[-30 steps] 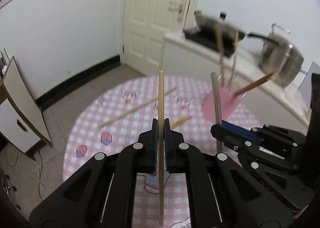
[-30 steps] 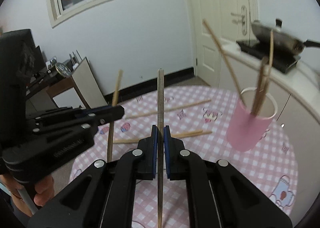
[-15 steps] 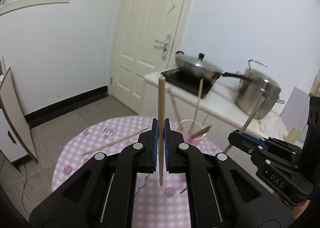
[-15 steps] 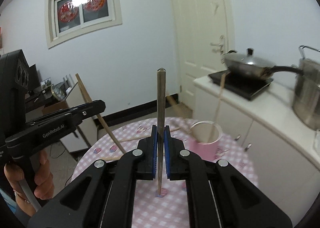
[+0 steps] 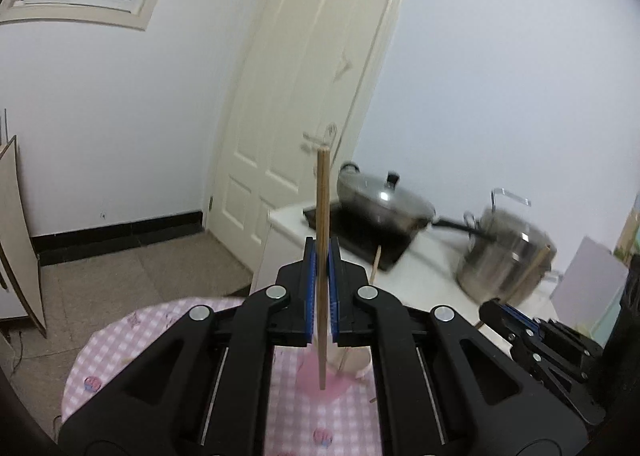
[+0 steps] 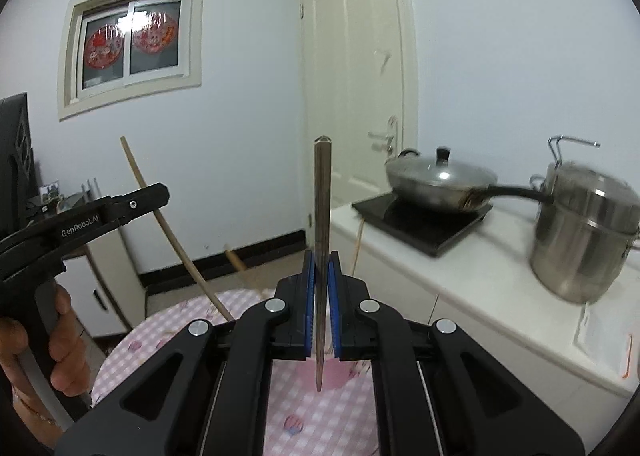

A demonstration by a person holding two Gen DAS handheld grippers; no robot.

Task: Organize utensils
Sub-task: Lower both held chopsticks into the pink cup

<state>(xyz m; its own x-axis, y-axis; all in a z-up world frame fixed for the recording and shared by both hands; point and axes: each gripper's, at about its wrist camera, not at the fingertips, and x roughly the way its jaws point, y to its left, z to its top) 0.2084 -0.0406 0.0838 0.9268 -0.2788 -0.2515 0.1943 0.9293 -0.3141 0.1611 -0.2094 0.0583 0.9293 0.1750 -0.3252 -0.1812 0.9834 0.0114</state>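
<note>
My left gripper (image 5: pixel 321 252) is shut on a light wooden chopstick (image 5: pixel 322 216) held upright, its lower end over the pink cup (image 5: pixel 344 366) on the pink checked table (image 5: pixel 132 344). My right gripper (image 6: pixel 321 264) is shut on a darker chopstick (image 6: pixel 321 216), also upright above the pink cup (image 6: pixel 336 372). The left gripper also shows in the right wrist view (image 6: pixel 132 202) at the left with its chopstick (image 6: pixel 168 232) slanting. The right gripper also shows in the left wrist view (image 5: pixel 504 312) at the right. The cup is mostly hidden behind the fingers.
A white counter (image 6: pixel 480 288) stands behind the table with a black hob (image 6: pixel 424 224), a lidded pan (image 6: pixel 440 180) and a steel pot (image 6: pixel 584 240). A white door (image 5: pixel 312 104) is behind. A board (image 5: pixel 16 232) leans at the left.
Both grippers have tilted up and come closer over the pink cup. The loose chopsticks on the table have dropped out of view. Both stay shut on their chopsticks.
</note>
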